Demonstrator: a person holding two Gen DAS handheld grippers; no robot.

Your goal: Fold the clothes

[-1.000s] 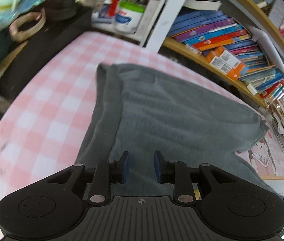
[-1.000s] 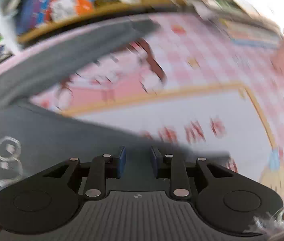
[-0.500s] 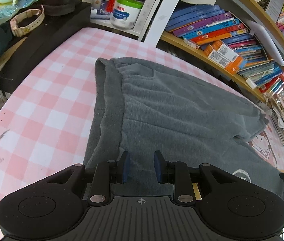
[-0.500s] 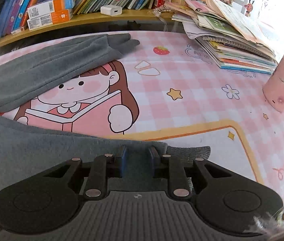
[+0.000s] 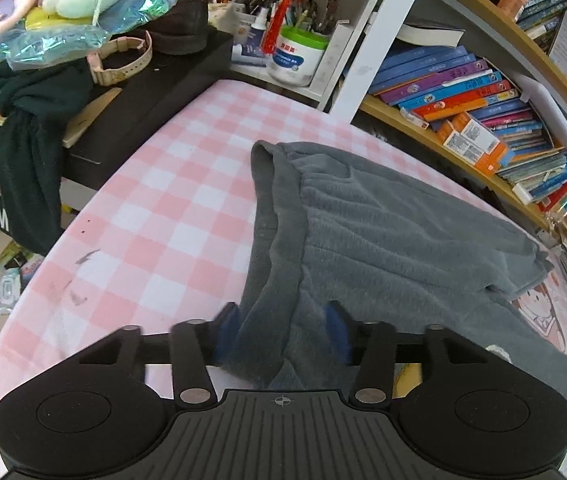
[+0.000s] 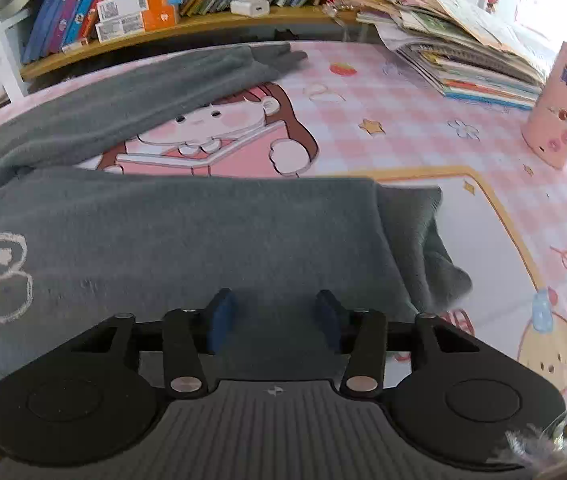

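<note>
A pair of grey fleece trousers lies spread on the pink checked table, waistband to the left, legs running right. My left gripper is open, its blue pads either side of the near end of the waistband, cloth bunched between them. In the right wrist view the near trouser leg lies flat with a white outline drawing on it and its cuff crumpled at the right. My right gripper is open over that leg, just short of the cuff. The far leg lies behind.
A bookshelf runs along the table's far side. A black keyboard stand with clutter stands at the left. A stack of books and a pink cup sit at the far right of the cartoon mat.
Both grippers have opened from nearly shut. The near trouser leg now lies flat, further onto the mat. The left gripper has pulled back, the waistband end now between its pads.
</note>
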